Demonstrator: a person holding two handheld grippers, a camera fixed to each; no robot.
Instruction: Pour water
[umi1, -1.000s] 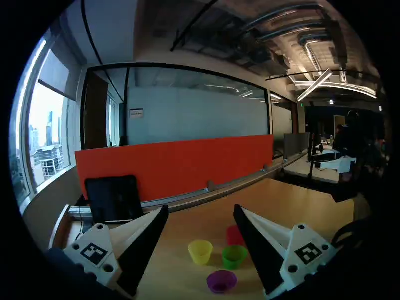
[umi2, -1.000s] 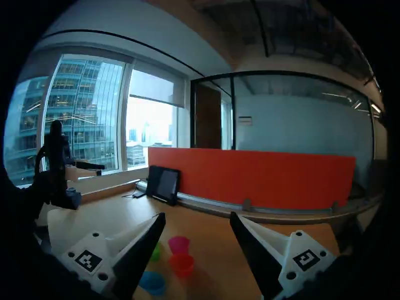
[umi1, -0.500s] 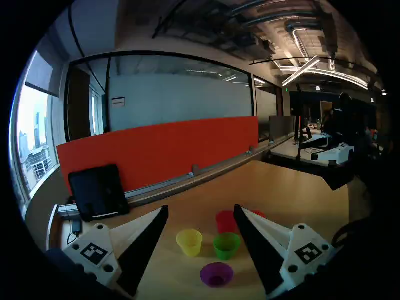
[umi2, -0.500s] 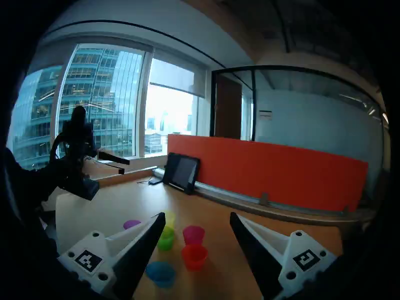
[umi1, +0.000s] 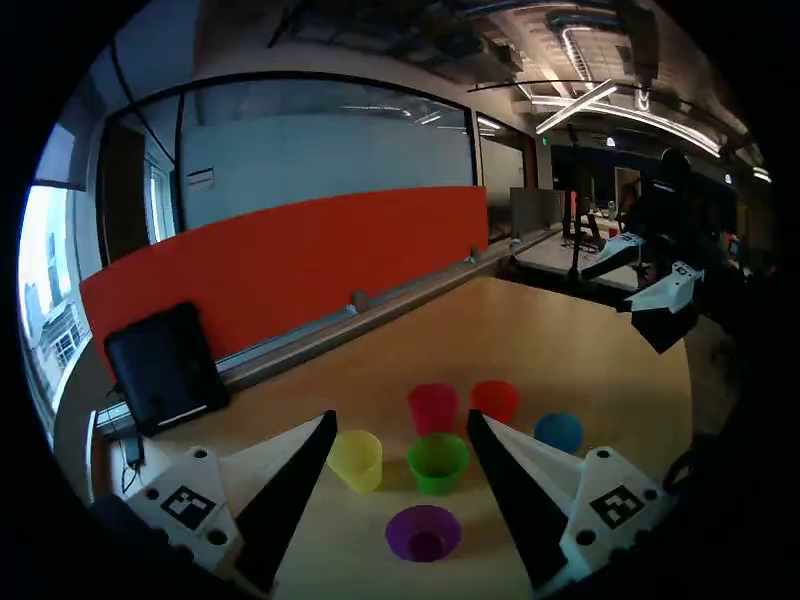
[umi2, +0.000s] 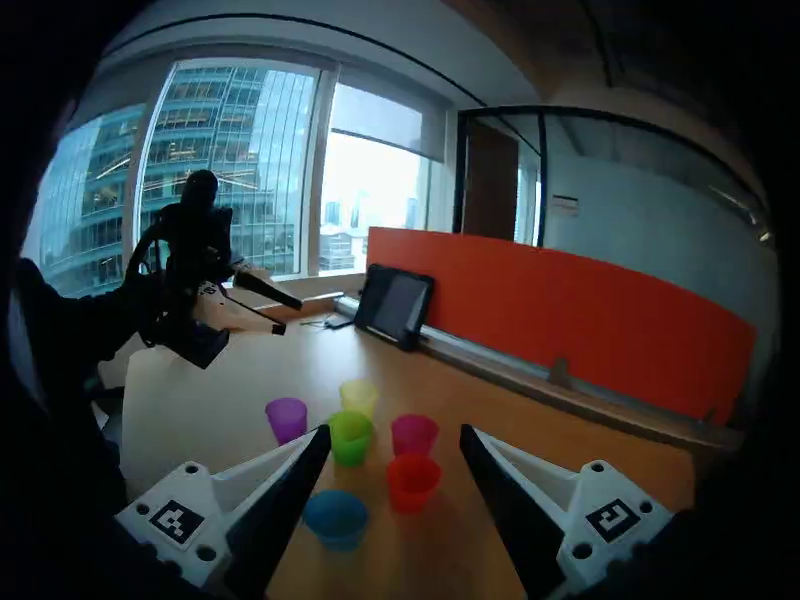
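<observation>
Left gripper view: lights (umi1: 585, 97) over cups (umi1: 438, 462)

This was an open-plan office in a city block. A long wooden desk (umi1: 580, 350) ran up to an orange divider screen (umi1: 290, 260) with a metal rail (umi1: 400, 300) along its foot, and a dark tablet (umi1: 165, 365) leaned against the screen. Behind it stood a glass-walled room (umi1: 320, 150) with a brown door (umi2: 492, 195). Tall windows (umi2: 230, 170) looked out on glass high-rises (umi2: 90, 200). Overhead, bare ducts and pipes (umi1: 480, 40) crossed an unfinished ceiling lit by strip lights (umi1: 580, 98), and more desks (umi1: 555, 250) stood farther back in the dim room.
</observation>
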